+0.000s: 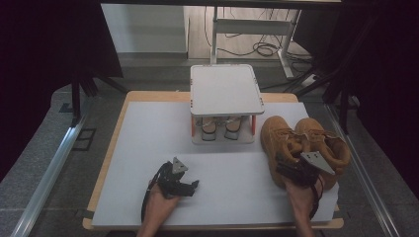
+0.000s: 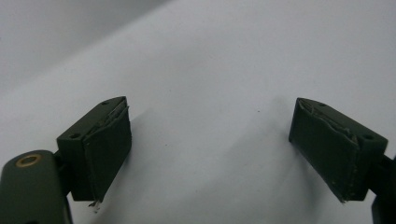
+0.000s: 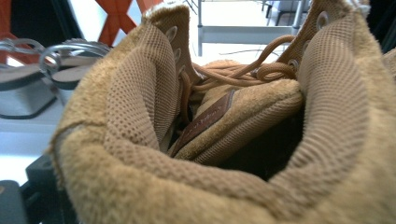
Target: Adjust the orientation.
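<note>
Tan boot [image 1: 277, 140] lying toe away on worktop [image 1: 148, 143], right gripper [image 1: 291, 170] at its collar, grip unclear; tongue label [image 3: 205, 119] visible close-up; left gripper [image 1: 190, 186] fingers [image 2: 100, 147] wide.

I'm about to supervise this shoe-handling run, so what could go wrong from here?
The right gripper sits at the soft heel collar of the left boot; a hold on that padded rim alone may slip or let the boot tilt. The second boot lies right against it and could be dragged or knocked toward the table's right edge. The small white rack stands close by, so a swing could bump it. The left gripper waits open above the mat.
</note>
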The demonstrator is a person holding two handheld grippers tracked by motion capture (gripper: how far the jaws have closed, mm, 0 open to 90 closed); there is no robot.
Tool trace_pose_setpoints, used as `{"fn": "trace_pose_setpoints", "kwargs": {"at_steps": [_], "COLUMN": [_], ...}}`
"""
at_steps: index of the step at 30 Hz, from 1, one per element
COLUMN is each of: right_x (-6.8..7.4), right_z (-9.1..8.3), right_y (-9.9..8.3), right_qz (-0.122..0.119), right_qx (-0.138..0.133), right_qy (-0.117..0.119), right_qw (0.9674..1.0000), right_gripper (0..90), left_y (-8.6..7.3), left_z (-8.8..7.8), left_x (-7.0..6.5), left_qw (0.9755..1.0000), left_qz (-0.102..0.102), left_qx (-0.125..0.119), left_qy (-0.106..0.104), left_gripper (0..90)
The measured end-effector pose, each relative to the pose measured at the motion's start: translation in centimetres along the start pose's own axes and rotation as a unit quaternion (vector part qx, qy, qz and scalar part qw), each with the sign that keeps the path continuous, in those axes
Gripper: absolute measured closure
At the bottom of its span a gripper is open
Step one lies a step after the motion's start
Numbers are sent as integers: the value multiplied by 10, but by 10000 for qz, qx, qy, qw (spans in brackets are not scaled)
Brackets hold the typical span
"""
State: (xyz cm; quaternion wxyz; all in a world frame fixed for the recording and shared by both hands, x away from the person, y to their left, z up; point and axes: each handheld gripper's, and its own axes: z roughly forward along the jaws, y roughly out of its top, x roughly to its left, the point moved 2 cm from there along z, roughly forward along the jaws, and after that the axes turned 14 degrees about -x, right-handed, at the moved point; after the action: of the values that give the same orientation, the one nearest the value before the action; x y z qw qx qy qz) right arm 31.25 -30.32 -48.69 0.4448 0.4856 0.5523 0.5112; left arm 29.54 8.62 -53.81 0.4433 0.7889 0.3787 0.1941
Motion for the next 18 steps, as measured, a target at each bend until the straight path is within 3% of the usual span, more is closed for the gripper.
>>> {"fn": "trace_pose_setpoints", "kwargs": {"at_steps": [7, 18], "right_x": [0, -1], "right_z": [-4, -9], "right_y": [0, 0], "right_qz": [59, -113], "right_qx": [-155, -148], "right_qy": [-85, -96], "right_qw": [9998, 9998], "right_gripper": [139, 385], "left_y": [0, 0], "left_z": [0, 0], "left_x": [0, 0], "left_qw": [10000, 10000], "left_qz": [0, -1], "left_qx": [-1, 0], "left_qy": [-1, -1], "left_gripper": [130, 130]}}
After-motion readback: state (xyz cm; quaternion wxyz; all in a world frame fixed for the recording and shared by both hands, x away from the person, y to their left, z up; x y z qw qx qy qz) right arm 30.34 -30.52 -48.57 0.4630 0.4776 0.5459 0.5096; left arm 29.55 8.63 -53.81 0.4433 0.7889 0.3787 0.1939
